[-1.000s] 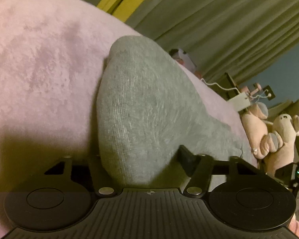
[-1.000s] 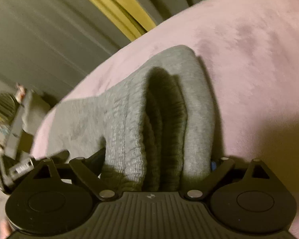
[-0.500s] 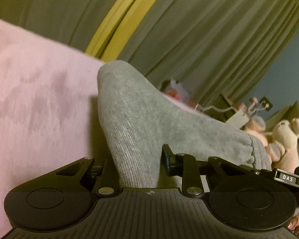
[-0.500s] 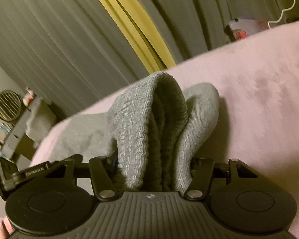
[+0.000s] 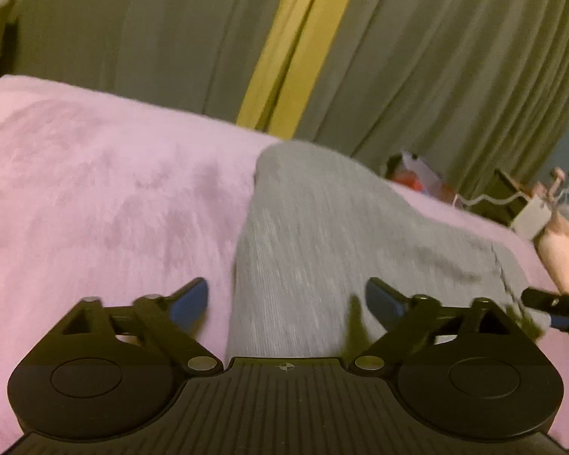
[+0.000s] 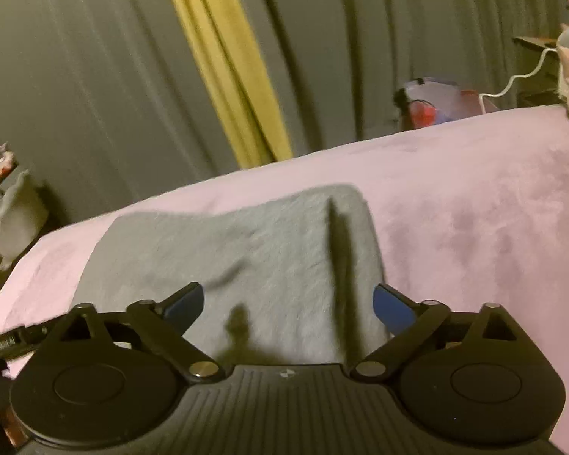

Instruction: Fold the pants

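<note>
- Left gripper (image 5: 286, 305) is spread wide, gripping nothing; right gripper (image 6: 288, 305) likewise.
- Grey pants (image 5: 322, 250) lie on the pink blanket (image 5: 106, 204), at 12 o'clock from both.
- Soft, light, floppy knit; probably best pinched at a folded edge or corner.

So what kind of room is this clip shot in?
Most likely a bedroom. The grey pants lie on a fuzzy pink blanket spread over what looks like a bed, long curtains hang behind it, and a pink plush toy sits at the far side.
</note>
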`<state>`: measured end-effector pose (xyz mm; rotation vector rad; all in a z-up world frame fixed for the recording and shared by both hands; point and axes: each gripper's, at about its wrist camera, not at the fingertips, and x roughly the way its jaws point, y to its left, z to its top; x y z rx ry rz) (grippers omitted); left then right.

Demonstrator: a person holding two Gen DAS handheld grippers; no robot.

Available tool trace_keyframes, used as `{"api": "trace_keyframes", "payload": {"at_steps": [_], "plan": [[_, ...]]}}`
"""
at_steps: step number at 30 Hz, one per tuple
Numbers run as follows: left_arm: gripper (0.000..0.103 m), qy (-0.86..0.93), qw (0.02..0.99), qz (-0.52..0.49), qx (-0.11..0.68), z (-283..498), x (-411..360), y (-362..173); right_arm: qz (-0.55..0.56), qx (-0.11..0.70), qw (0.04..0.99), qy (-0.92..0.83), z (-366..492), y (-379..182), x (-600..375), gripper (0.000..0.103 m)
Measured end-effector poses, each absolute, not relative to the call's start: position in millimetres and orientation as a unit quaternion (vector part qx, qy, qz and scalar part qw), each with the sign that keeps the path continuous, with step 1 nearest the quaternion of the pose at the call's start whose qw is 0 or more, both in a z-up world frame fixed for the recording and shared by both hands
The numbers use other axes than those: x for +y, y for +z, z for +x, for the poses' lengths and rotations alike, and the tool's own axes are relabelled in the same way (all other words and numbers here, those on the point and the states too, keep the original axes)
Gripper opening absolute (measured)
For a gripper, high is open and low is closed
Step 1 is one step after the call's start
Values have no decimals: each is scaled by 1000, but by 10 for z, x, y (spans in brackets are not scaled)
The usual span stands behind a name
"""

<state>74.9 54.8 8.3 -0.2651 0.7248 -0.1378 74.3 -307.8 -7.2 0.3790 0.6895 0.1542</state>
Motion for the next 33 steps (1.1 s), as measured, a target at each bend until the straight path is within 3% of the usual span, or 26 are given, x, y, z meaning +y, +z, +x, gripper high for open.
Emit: {"api": "trace_keyframes", "payload": {"at_steps": [5,11,22,33], "plan": [[99,-29,912,-66,403,814,393,-160,158,384,908,47,725,-480,-3054,99],[98,6,936,-89,341,459,492,134,157,334,929,16,493,-193,-3017,99],[99,-24,897,-49,438,-85,136,70,109,384,916,39,-96,-248,-2537,99],[100,-3,904,22,426,-354,-87,113,-18,362,930,57,-330,-211,-2065,99]]}}
